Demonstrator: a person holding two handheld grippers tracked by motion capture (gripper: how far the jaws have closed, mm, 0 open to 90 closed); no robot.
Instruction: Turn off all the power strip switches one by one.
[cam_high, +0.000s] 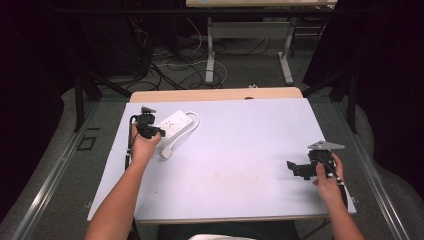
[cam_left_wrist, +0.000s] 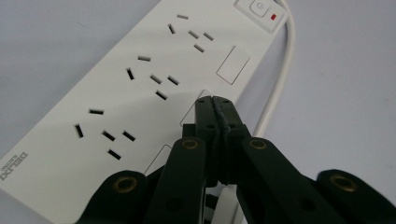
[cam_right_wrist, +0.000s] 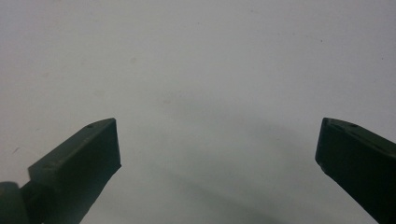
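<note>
Pale table (cam_high: 240, 165): white power strip (cam_left_wrist: 140, 93), red switch light (cam_left_wrist: 273, 17).

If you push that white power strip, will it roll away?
Probably not: the power strip is a flat, stiff-looking box lying on the table, so it should slide. Its smooth casing may be slippery, and its bendy cord would likely drag behind.

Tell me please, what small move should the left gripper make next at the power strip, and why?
Probably ease the left gripper forward along the white power strip toward its switch. The jaws are shut and the tips sit over the strip's edge, with the switch farther ahead. The right gripper rests open over bare table.
</note>
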